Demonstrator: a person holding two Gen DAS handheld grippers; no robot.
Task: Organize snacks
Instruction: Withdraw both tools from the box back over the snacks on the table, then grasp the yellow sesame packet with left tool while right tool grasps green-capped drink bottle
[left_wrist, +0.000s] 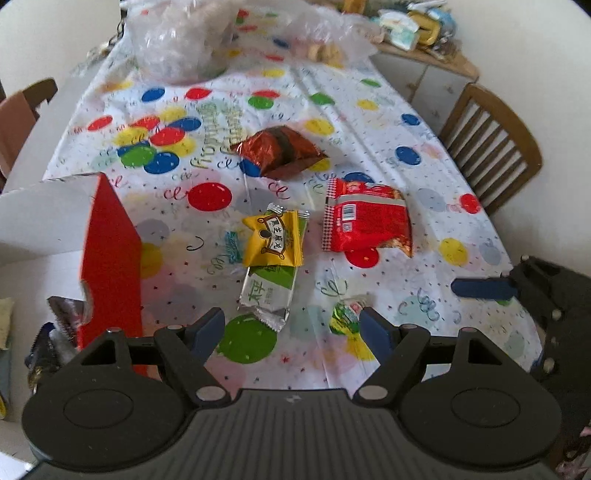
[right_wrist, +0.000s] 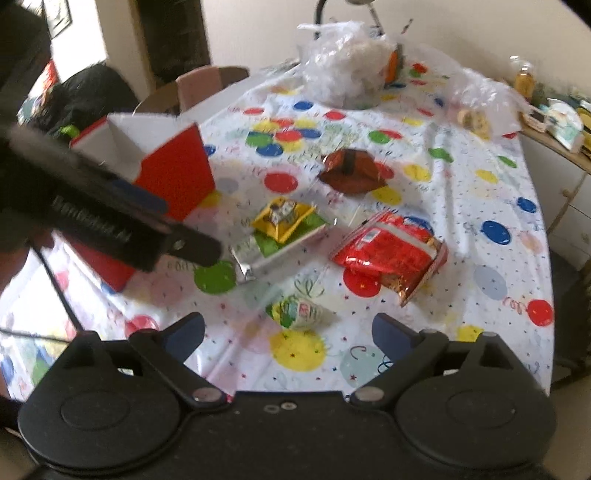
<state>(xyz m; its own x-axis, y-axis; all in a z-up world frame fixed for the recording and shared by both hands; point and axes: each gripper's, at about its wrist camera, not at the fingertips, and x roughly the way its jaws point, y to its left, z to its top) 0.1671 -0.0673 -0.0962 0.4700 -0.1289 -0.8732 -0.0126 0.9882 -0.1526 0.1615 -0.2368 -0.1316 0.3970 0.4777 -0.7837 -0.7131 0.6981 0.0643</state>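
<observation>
Several snack packs lie on a balloon-print tablecloth. A yellow pack lies on a green-and-silver pack. A red pack lies to the right, a brown foil pack farther back. A small green-and-white pack lies near my left gripper, which is open and empty above the table. My right gripper is open and empty, just short of the same small pack. A red-and-white box stands open at the left, some packs inside.
Clear plastic bags sit at the table's far end. A wooden chair stands at the right, another chair at the left. A cluttered sideboard stands behind. The left gripper's body crosses the right wrist view.
</observation>
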